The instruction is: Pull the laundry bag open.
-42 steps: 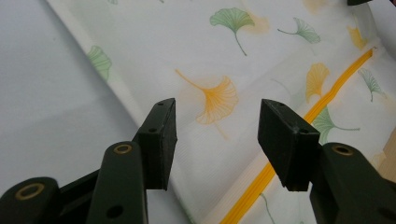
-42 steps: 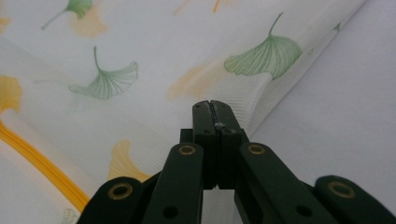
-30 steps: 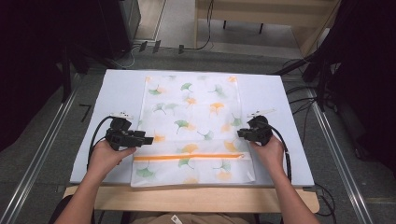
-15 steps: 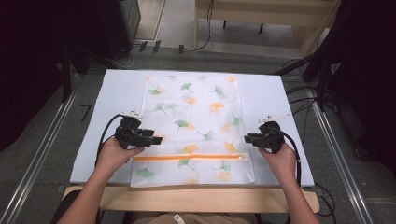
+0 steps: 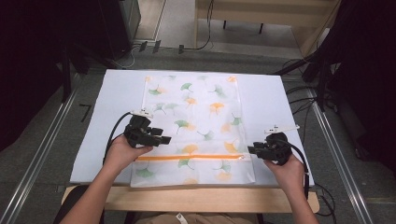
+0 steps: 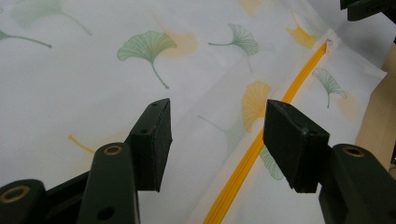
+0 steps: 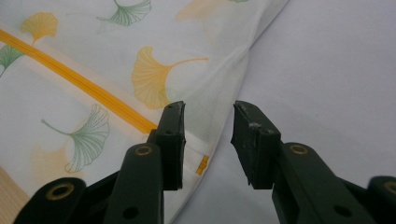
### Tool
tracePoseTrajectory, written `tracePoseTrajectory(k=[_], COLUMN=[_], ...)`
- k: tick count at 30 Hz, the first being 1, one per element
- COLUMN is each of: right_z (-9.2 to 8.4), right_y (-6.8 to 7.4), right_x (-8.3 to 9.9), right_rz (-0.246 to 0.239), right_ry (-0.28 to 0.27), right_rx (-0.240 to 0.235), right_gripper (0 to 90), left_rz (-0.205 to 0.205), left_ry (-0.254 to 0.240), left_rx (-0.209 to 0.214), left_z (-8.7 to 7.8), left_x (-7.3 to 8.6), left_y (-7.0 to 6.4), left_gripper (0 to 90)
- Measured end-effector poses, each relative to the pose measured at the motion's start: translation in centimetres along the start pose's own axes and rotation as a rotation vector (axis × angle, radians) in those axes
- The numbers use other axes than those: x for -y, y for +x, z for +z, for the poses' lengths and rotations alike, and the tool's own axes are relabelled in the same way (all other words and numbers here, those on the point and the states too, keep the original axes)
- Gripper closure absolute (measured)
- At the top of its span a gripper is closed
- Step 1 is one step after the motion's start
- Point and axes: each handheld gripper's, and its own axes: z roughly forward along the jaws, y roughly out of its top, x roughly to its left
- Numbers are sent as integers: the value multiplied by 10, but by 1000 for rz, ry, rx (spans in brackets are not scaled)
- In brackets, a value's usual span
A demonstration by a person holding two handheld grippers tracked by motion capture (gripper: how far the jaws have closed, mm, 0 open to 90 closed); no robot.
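Observation:
A white mesh bag (image 5: 196, 107) printed with green and orange ginkgo leaves lies flat on the pale mat (image 5: 114, 93). An orange zipper (image 5: 187, 157) runs across its near end. My left gripper (image 5: 162, 139) hovers over the bag's left part, open; in its own view the left gripper (image 6: 217, 121) has the zipper (image 6: 252, 149) passing under the gap. My right gripper (image 5: 251, 150) is at the bag's right edge by the zipper's end. Its jaws have just been opening. In the right gripper view the right gripper (image 7: 208, 126) is open above that edge of the bag (image 7: 154, 74), gripping nothing.
The mat covers a wooden table whose front edge (image 5: 196, 199) shows near the person. Metal rails (image 5: 42, 154) run along both sides. Cables (image 5: 299, 93) lie on the floor at the right, and dark equipment (image 5: 116, 23) stands at the back left.
The right hand has slid right and toward the near edge, off the bag onto its border, and its jaws have widened. The left hand has shifted slightly right over the bag.

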Motion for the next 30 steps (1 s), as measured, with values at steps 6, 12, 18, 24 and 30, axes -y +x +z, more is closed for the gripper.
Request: tracePoseTrajectory(k=[6,12,18,24,30], right_z=[-5,-3,2,5,10], right_y=[6,9,10,10,11], right_x=[5,10,15,18,20], right_rz=[7,3,0,-8,-17], right_ry=[-8,6,31,45,73], right_rx=[1,3,5,9,17], right_gripper=[616,603,607,609,610], left_rz=[6,22,45,73,100], left_ry=[5,21,10,28,45], left_rx=[9,11,38,54,60], left_z=[4,12,19,29,36], left_x=[-4,-9,-14,-18,-18], left_y=[-6,-14,-25,-35,-42], left_gripper=[426,424,429,431,432])
